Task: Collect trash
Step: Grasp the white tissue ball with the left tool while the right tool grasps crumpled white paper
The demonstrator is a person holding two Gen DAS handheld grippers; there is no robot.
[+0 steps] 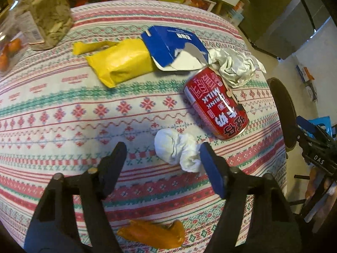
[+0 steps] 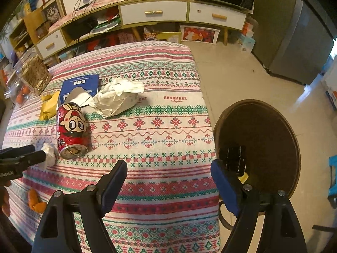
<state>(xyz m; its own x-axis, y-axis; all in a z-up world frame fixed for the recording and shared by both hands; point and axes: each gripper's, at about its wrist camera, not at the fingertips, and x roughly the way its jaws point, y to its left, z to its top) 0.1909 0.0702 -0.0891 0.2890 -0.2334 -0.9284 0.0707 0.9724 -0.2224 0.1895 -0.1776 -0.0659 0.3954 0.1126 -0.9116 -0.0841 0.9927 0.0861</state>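
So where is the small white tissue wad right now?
The small white tissue wad lies on the patterned tablecloth just ahead of the open left claw, beside the base of the tipped red milk drink can.

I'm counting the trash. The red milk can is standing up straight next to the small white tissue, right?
Not quite. The red milk can is lying on its side next to the small white tissue, not standing. The left wrist view shows it clearly.
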